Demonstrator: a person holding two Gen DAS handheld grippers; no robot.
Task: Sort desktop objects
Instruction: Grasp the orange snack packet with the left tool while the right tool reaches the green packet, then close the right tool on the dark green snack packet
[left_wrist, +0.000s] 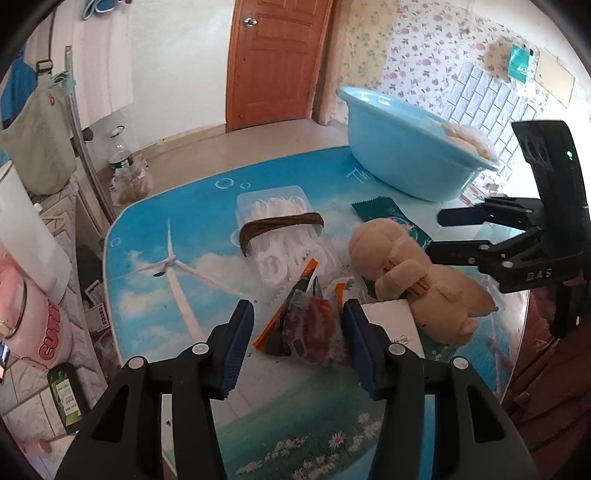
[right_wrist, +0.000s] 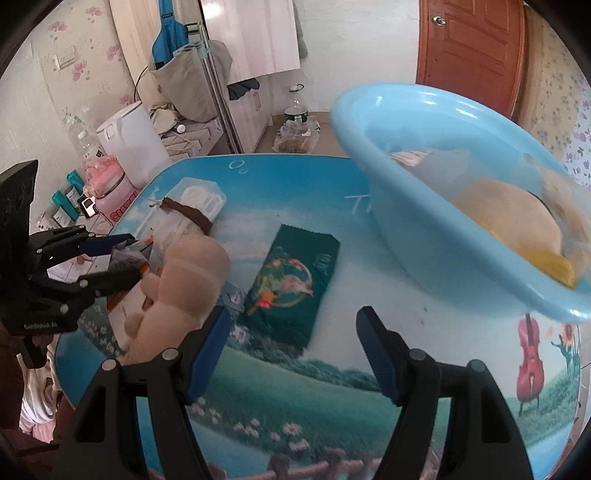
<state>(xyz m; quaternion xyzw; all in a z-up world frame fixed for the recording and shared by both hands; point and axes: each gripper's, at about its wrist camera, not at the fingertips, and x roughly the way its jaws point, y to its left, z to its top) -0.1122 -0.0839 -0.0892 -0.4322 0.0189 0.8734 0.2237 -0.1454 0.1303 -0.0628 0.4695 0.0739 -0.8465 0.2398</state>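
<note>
Printed sky-scene tabletop (left_wrist: 155, 236) | light-blue plastic basin (left_wrist: 402, 155) already holds some items | beige plush toy (left_wrist: 410, 273), dark-green foil packet (right_wrist: 291, 284), clear plastic box (left_wrist: 284, 236) unsorted | left tool (left_wrist: 298, 341) straddles orange-edged snack pouch (left_wrist: 306, 321), contact unclear | right tool (right_wrist: 291, 354) spread, empty.

I am working in a lived-in home room: floral wallpaper (left_wrist: 424, 48), a wooden door (left_wrist: 273, 59), a tiled floor (left_wrist: 207, 155), a clothes rack (right_wrist: 210, 74) hung with bags, and a picture-printed table (right_wrist: 314, 373) (windmill, meadow, daisies).
</note>
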